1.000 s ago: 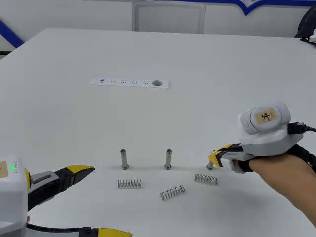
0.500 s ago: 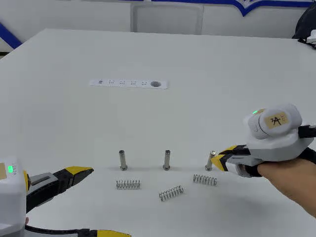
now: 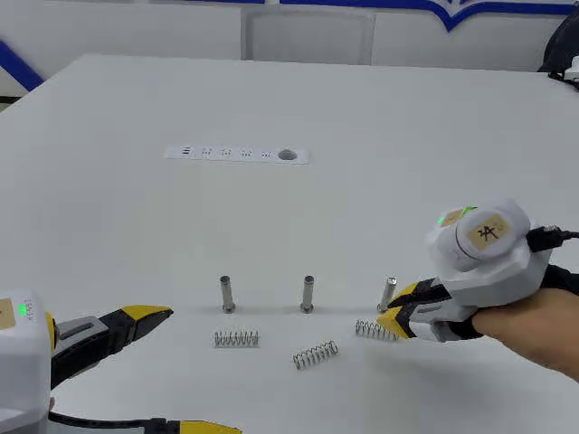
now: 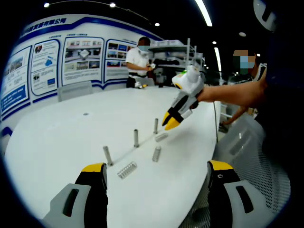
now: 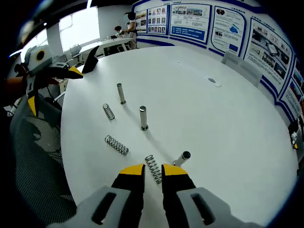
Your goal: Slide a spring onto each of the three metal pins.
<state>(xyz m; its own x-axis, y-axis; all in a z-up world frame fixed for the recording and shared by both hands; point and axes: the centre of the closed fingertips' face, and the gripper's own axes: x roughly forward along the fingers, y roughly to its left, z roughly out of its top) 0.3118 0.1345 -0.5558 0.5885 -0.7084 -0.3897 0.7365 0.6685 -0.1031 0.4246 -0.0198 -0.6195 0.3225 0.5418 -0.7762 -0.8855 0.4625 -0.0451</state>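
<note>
Three short metal pins stand upright in a row on the white table: left pin (image 3: 227,295), middle pin (image 3: 308,295), right pin (image 3: 389,294). In front of them lie three springs: left (image 3: 236,339), middle (image 3: 316,354), right (image 3: 371,330). My right gripper (image 3: 391,321) is low over the right spring's end. In the right gripper view its jaws stand a narrow gap apart, with that spring (image 5: 153,168) lying on the table between the tips (image 5: 153,171) and the right pin (image 5: 181,158) just beyond. My left gripper (image 3: 181,371) hovers at the near left, wide open and holding nothing (image 4: 156,167).
A white power strip (image 3: 237,154) lies farther back on the table (image 3: 407,136). A chair (image 3: 308,34) stands at the far edge. People stand in the background of the left gripper view. The near table edge lies just below my left gripper.
My right gripper has come down and a little left, from beside the right pin's top to the right spring's end. The left gripper has held still.
</note>
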